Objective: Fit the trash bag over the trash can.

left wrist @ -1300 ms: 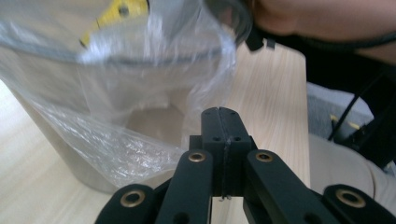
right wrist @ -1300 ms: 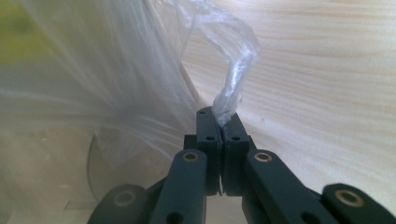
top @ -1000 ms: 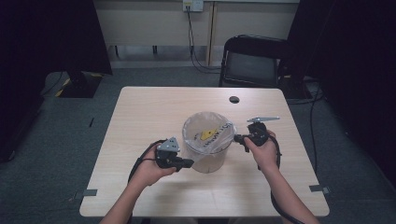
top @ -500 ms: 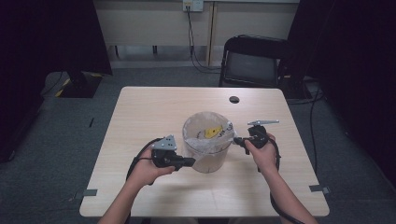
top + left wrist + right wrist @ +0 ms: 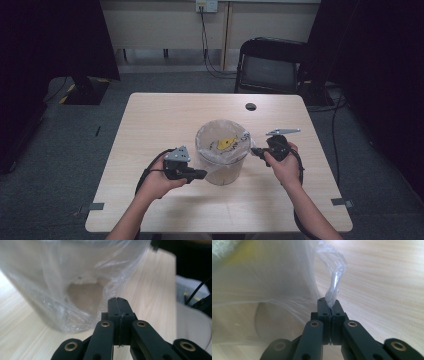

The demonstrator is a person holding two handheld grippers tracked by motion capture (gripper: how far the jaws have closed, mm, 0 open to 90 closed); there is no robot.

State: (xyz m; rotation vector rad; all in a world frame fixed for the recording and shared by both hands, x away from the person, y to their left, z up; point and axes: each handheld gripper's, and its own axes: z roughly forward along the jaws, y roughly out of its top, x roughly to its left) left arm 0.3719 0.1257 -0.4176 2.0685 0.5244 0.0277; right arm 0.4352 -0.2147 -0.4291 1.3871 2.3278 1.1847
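overhead camera, gripper cameras close, perhaps bag-shared

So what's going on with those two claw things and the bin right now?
Left gripper jaws shut at bag's edge; whether it pinches film, unclear. Right gripper shut on bag. Bin upright mid-table. Nothing blocking.

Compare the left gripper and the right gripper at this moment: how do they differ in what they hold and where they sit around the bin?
The right gripper pinches a twisted strand of the clear plastic liner; the left gripper is shut, with no film plainly between its jaws. In the high view the left gripper sits low by the bin's near-left wall, the right gripper higher, near the rim. Both are closed and point inward at the bin.
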